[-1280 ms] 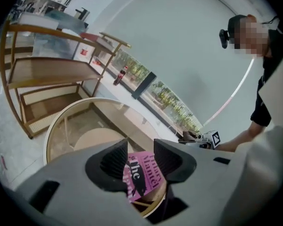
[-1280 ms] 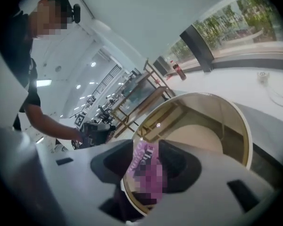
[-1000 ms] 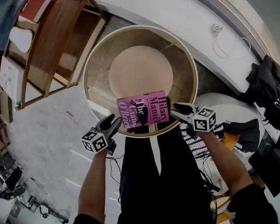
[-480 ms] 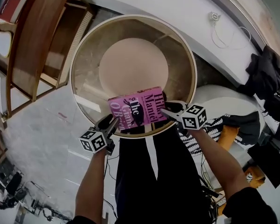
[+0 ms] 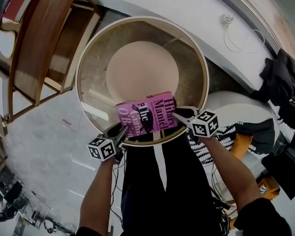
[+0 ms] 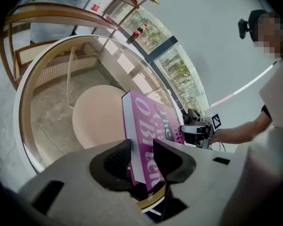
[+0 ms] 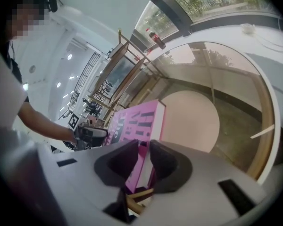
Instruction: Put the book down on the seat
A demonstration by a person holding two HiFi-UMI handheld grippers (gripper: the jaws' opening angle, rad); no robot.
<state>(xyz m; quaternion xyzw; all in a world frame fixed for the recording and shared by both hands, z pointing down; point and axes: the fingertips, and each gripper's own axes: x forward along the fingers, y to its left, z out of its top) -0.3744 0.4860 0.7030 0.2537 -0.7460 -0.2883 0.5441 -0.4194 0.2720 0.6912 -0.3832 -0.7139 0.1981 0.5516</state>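
A pink book (image 5: 146,113) lies flat over the near rim of a round tub seat (image 5: 88,53) with a pale pink cushion (image 5: 142,70) in its middle. My left gripper (image 5: 122,130) is at the book's left end. The book's edge (image 6: 148,140) sits between its jaws, which have just been closing a little, and a gap still shows on the cover side. My right gripper (image 5: 178,115) is at the right end. Its jaws have just been closing and its pads press on the book's edge (image 7: 137,126).
A wooden chair frame (image 5: 39,38) stands at the upper left. A curved white ledge (image 5: 196,14) with a cable (image 5: 236,33) runs behind the seat. Dark clothing (image 5: 280,77) lies at the right. The person's dark trousers (image 5: 157,181) fill the space below the rim.
Both grippers have come down and in onto the two ends of the book. The right jaws have narrowed onto it. The book itself has stayed on the rim.
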